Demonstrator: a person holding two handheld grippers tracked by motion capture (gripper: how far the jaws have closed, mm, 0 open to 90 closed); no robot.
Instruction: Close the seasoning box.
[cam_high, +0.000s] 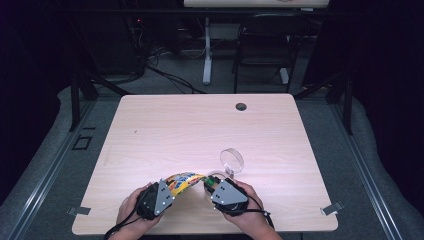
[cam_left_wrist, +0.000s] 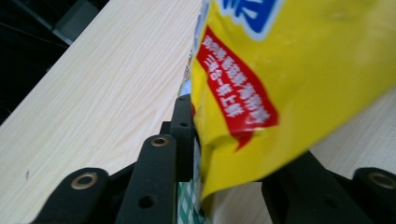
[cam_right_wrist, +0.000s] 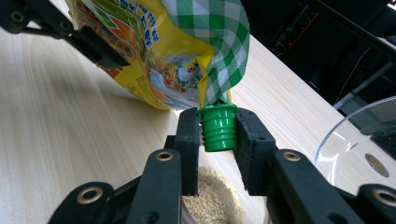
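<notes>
At the near edge of the table (cam_high: 150, 130) the person's two hands come in, each with a gripper, and a yellow spouted pouch (cam_high: 184, 180) hangs arched between them just above the wood. The left gripper (cam_high: 172, 189) has the pouch's flat bottom end between its jaws; in the left gripper view the pouch (cam_left_wrist: 299, 79) lies against the left pad, while the right jaw sits behind the foil, so whether it presses there I cannot tell. The right gripper (cam_right_wrist: 218, 135), to the right of the left one in the high view (cam_high: 209, 186), pinches the green screw cap (cam_right_wrist: 218, 127) of the pouch between both pads, with the green-checked neck of the pouch (cam_right_wrist: 210, 42) rising from it. Directly under the cap in the right gripper view is a small container of pale grains (cam_right_wrist: 212, 200). Just beyond the right gripper, a little farther and to the right on the table, stands a clear round plastic lid (cam_high: 232, 161), tilted on its edge. Far off, near the table's back edge, is a small round cable hole (cam_high: 241, 106).
</notes>
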